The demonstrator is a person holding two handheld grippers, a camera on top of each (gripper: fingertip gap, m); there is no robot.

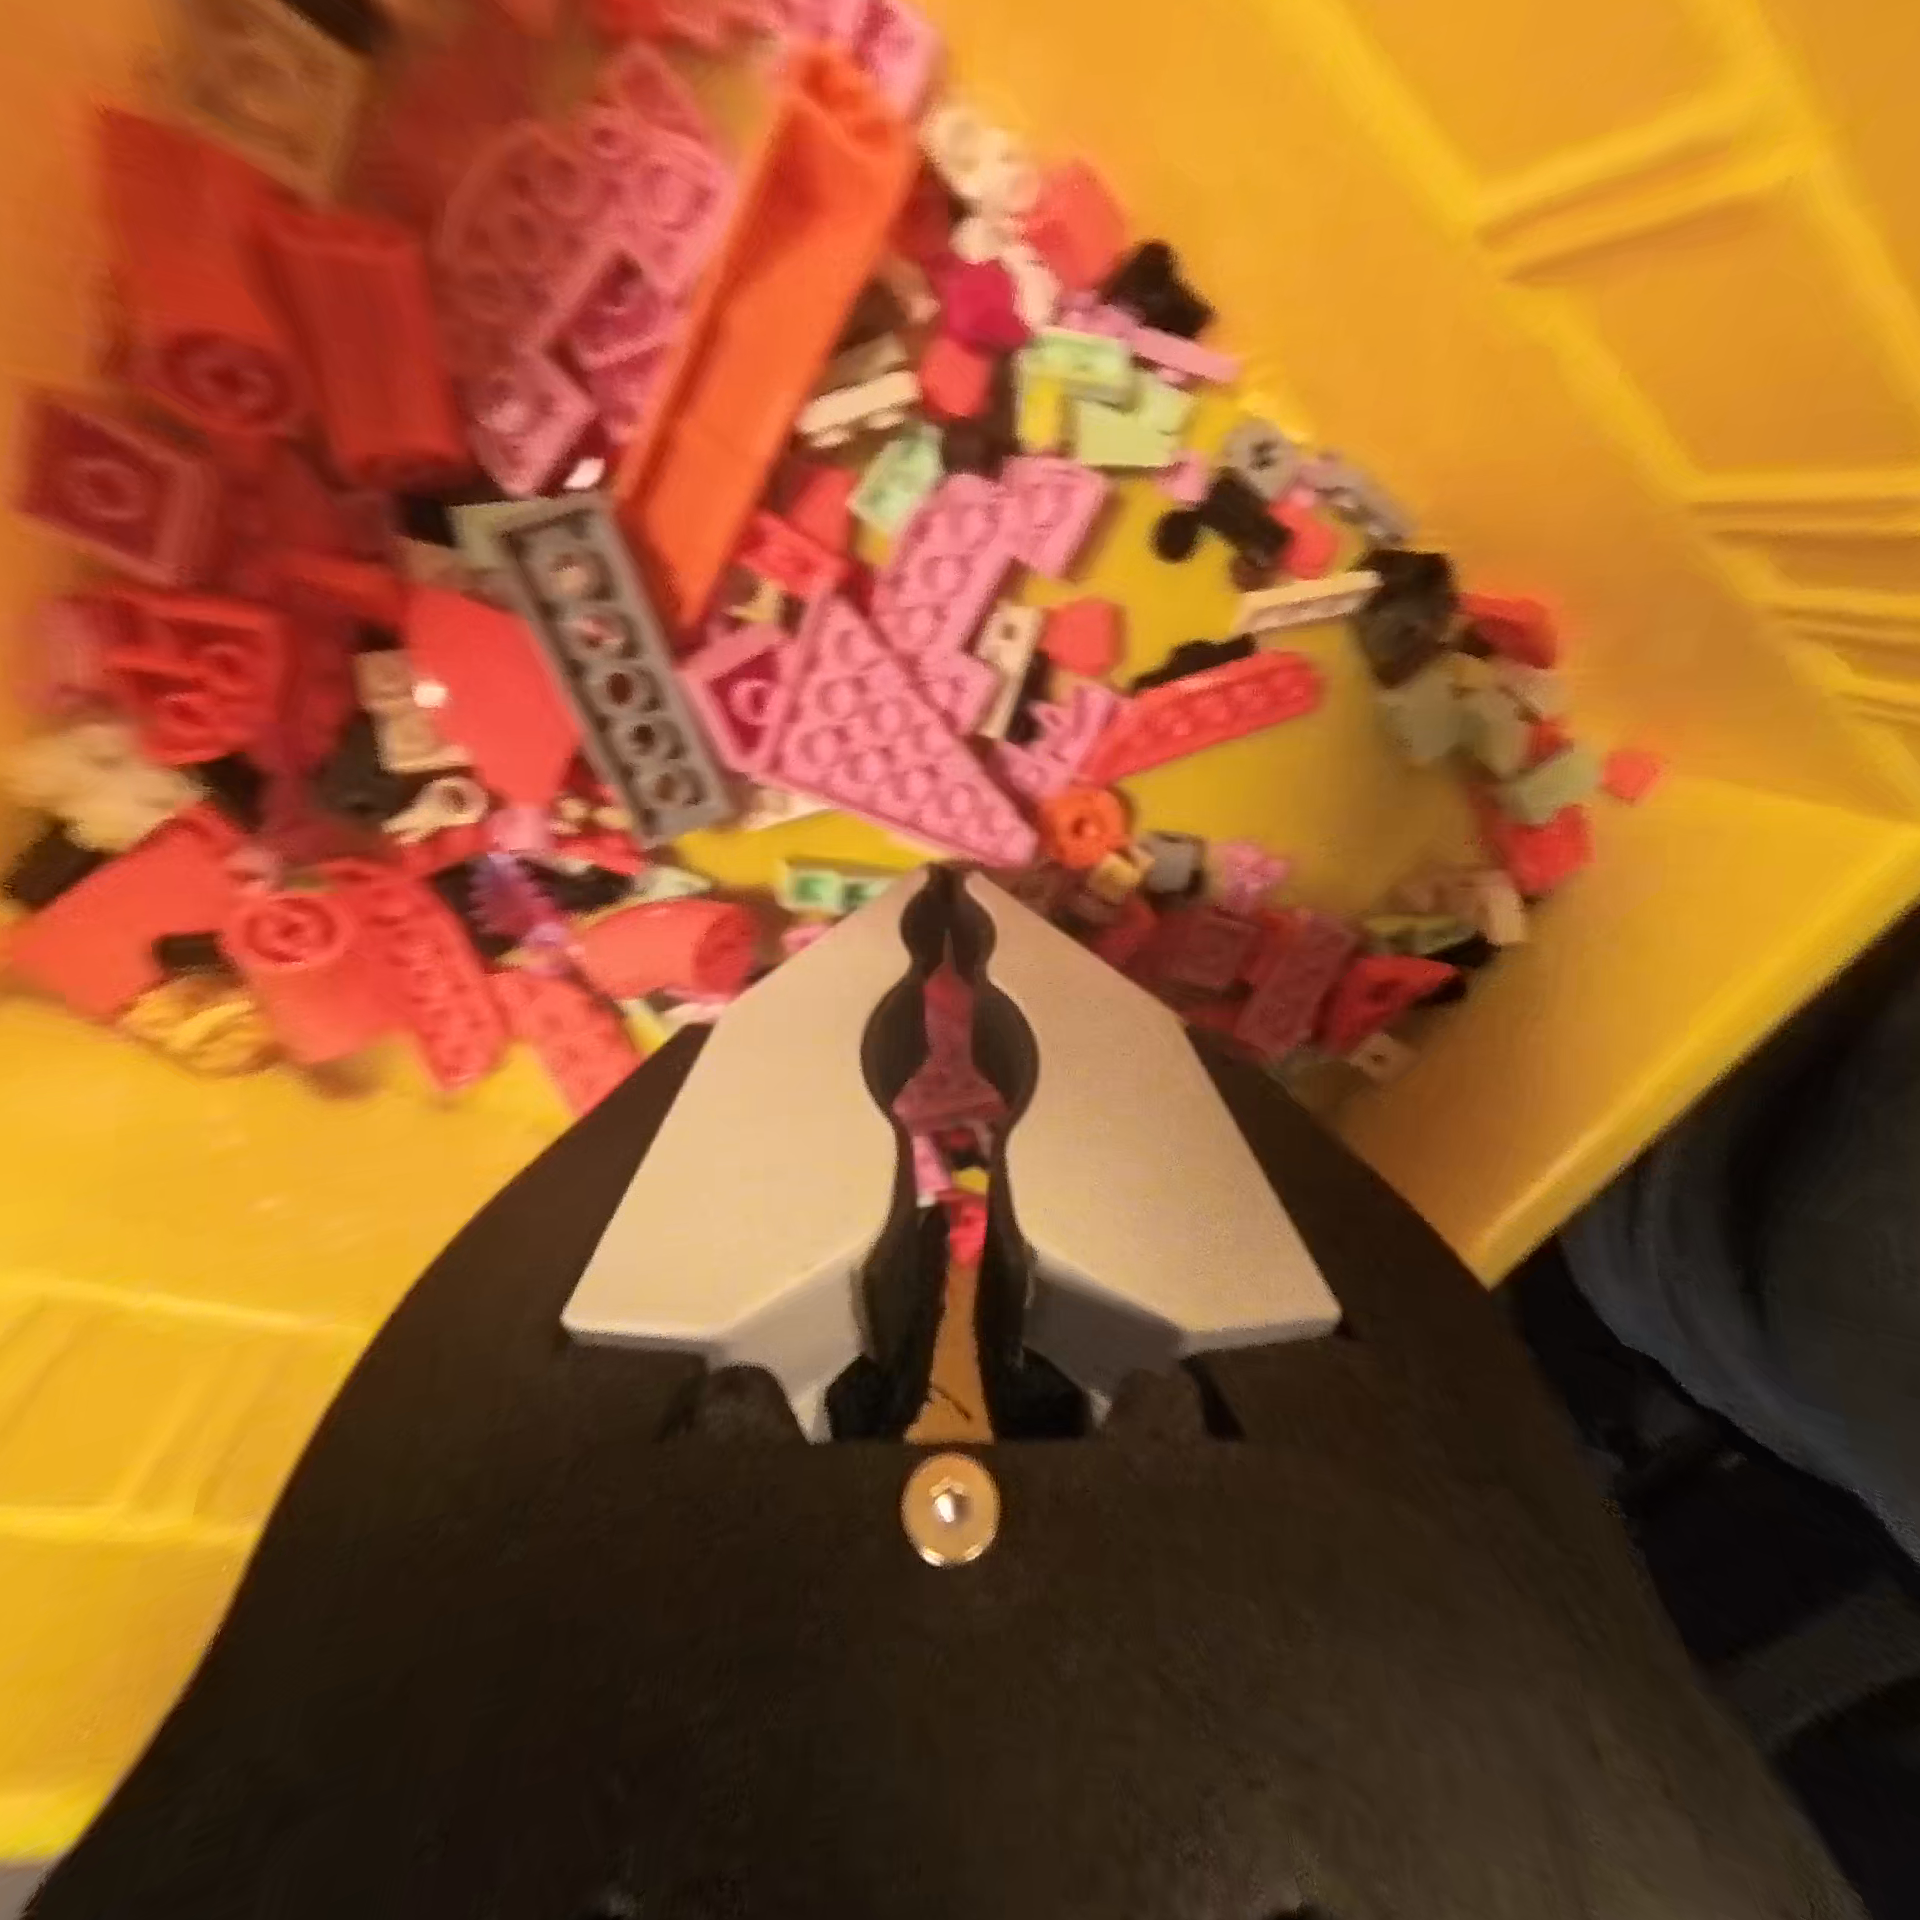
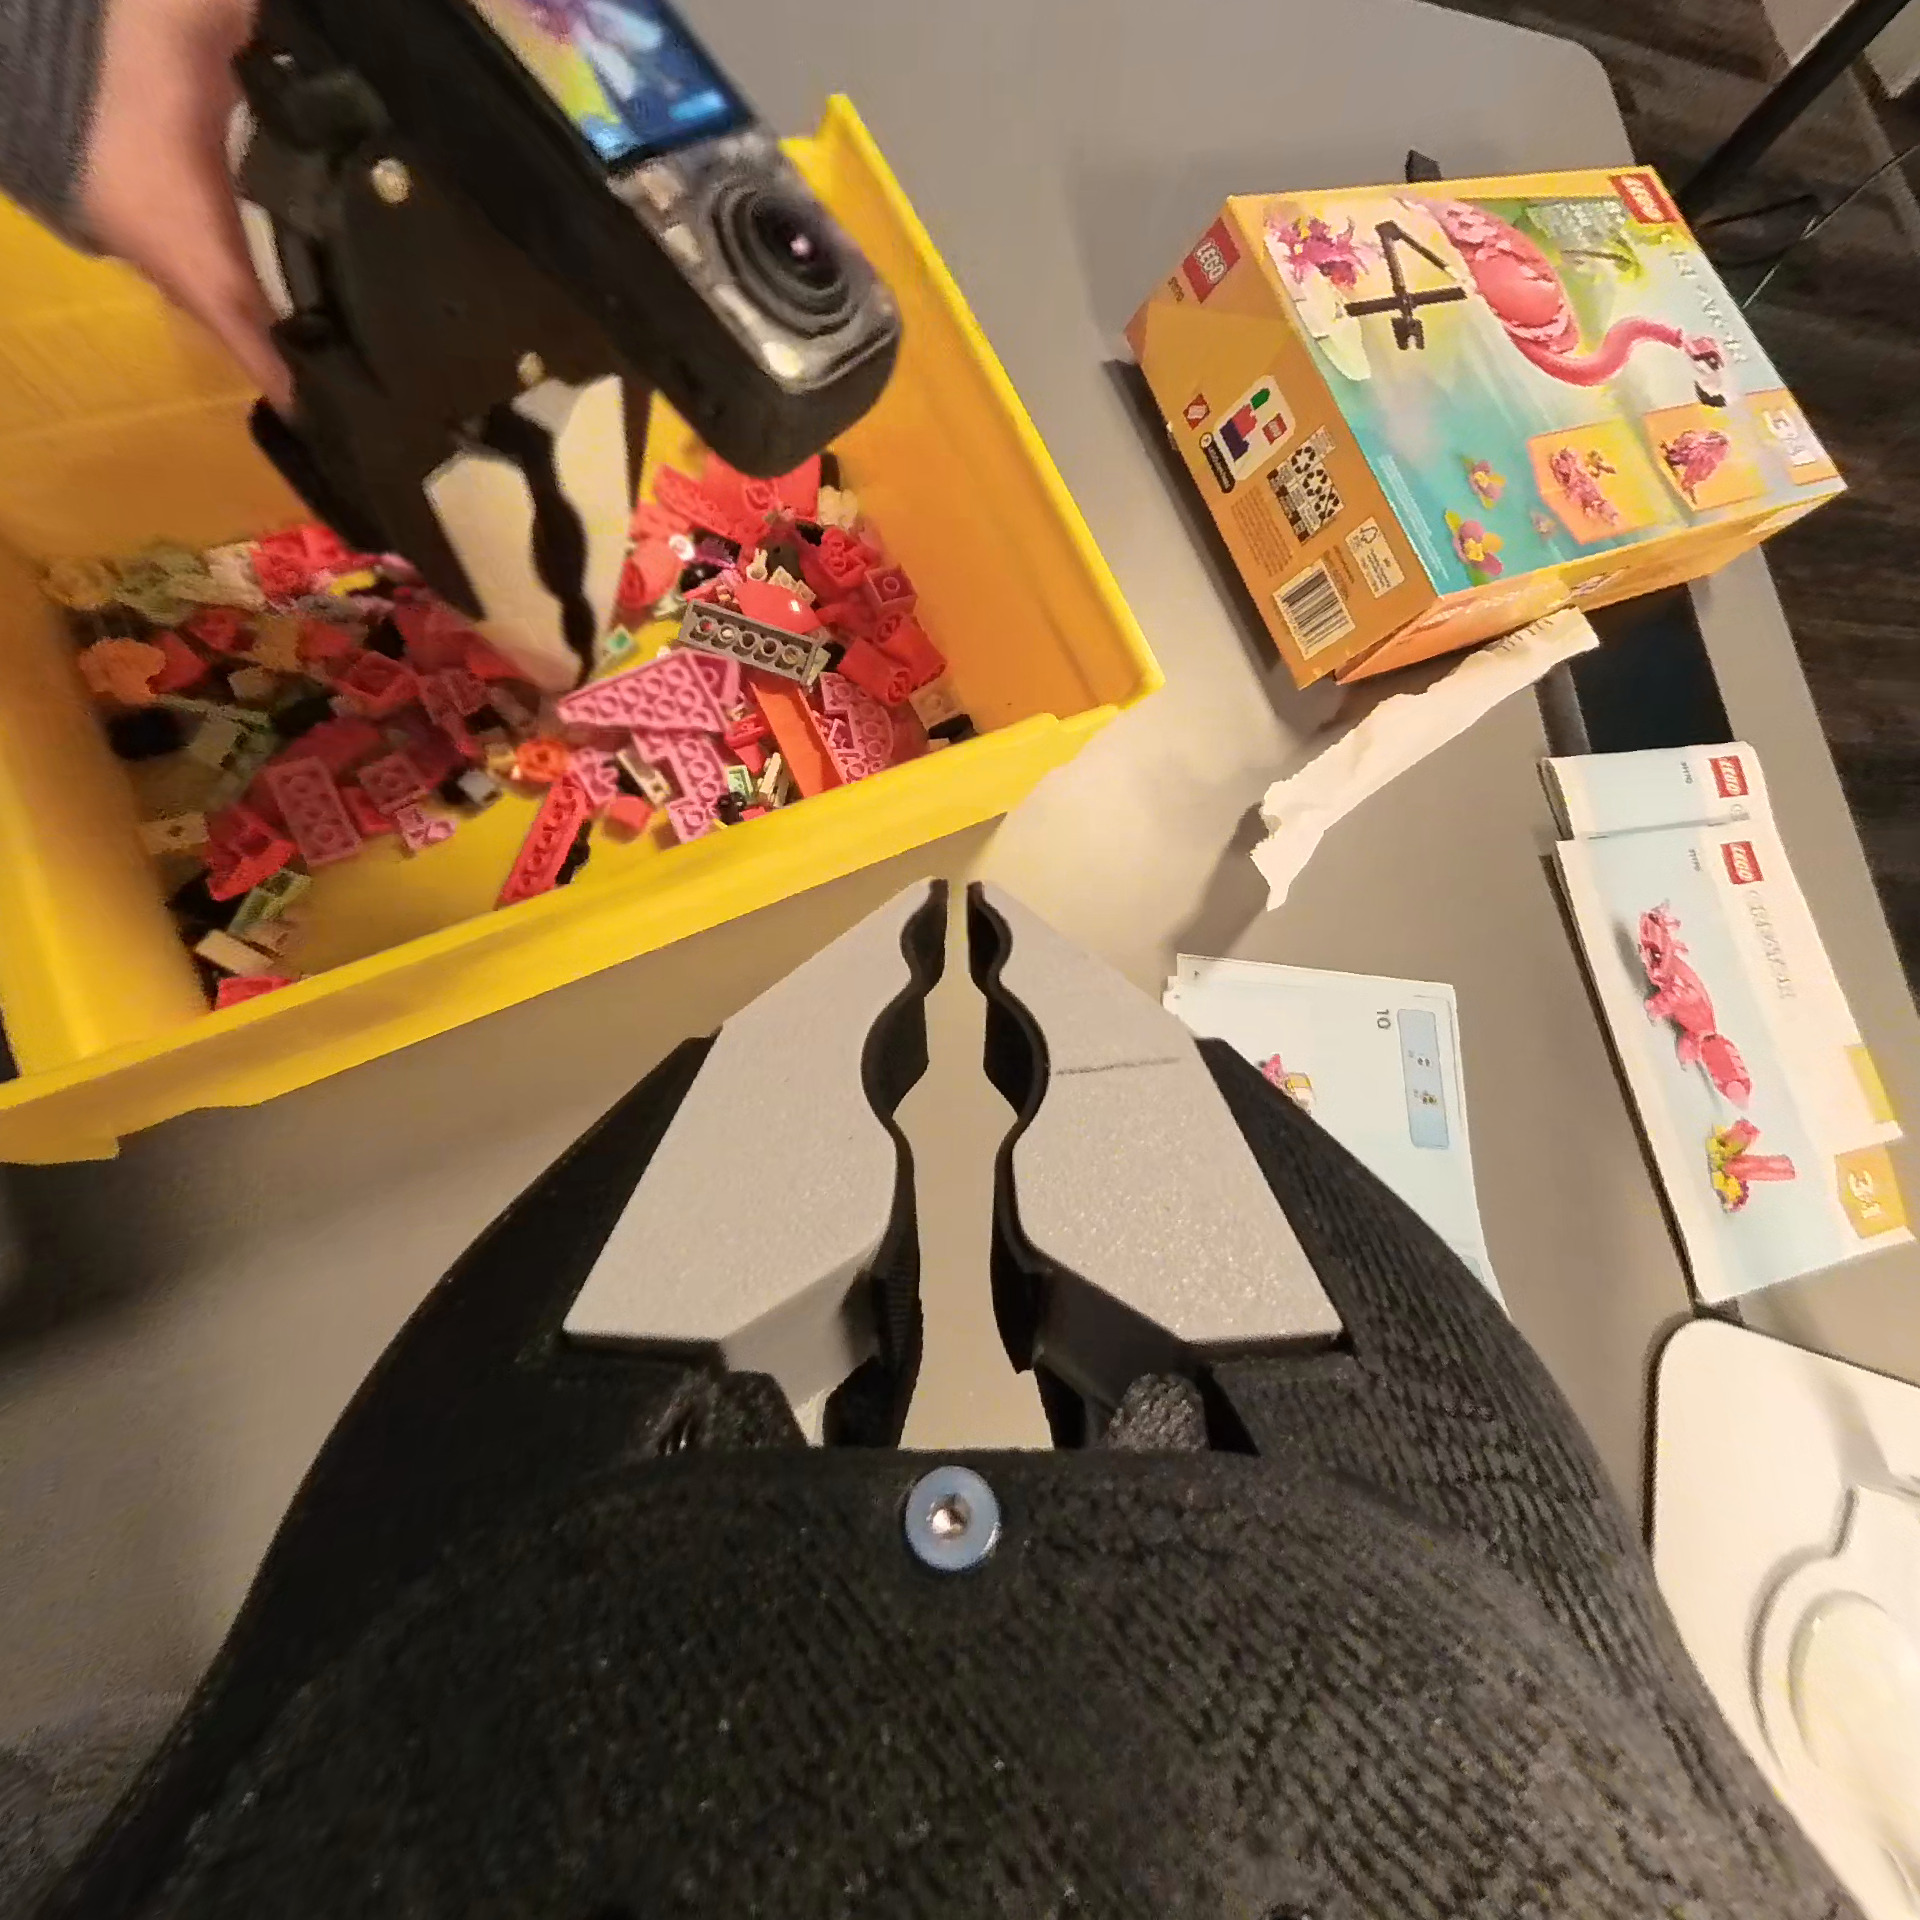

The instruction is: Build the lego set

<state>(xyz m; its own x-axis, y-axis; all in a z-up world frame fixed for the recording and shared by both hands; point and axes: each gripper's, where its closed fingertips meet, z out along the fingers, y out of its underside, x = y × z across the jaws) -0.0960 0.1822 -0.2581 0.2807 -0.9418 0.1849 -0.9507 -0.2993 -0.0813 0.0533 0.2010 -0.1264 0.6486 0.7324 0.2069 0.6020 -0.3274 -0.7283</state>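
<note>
A yellow bin (image 2: 623, 935) on the grey table holds a heap of loose pink, red, orange and black Lego pieces. My left gripper (image 1: 943, 881) is down inside the bin with its fingers shut. Its tips sit at the edge of a large pink wedge plate (image 1: 894, 727), and the blur hides whether they pinch anything. The right wrist view shows this gripper (image 2: 582, 665) beside the same pink plate (image 2: 655, 691). My right gripper (image 2: 957, 888) hovers over the table just outside the bin's front wall. It is shut to a thin slit with nothing between the pads.
A grey plate with holes (image 1: 613, 665) and a long orange piece (image 1: 769, 312) lie near the left gripper's tips. Right of the bin lie the Lego box (image 2: 1475, 395), a torn strip of paper (image 2: 1392, 748), instruction booklets (image 2: 1340, 1049) and a white object (image 2: 1787, 1558). The left gripper's tips are roughly 20 cm from the right gripper's.
</note>
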